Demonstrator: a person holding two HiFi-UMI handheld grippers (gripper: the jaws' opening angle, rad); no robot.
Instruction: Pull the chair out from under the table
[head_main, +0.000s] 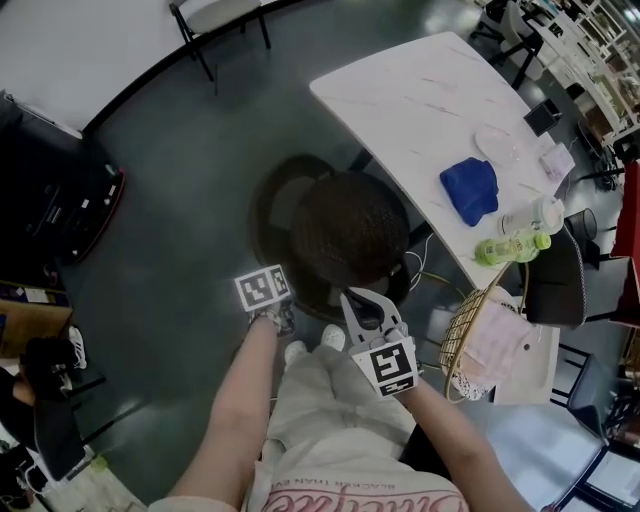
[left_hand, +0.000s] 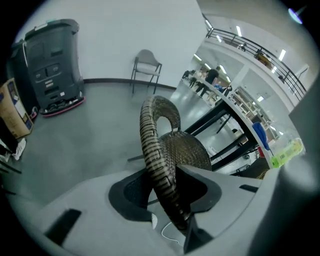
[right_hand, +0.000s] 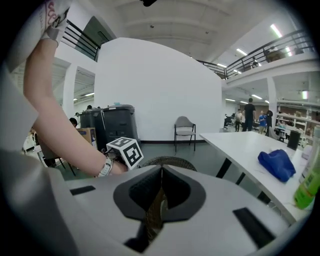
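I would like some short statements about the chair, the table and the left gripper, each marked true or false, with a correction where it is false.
1. The chair is dark and woven. True.
2. Its rim runs between the jaws of the left gripper. True.
3. A red cloth lies on the table. False: the cloth is blue.
4. The green bottle is on the floor beside the chair. False: it is on the table, near the cloth.
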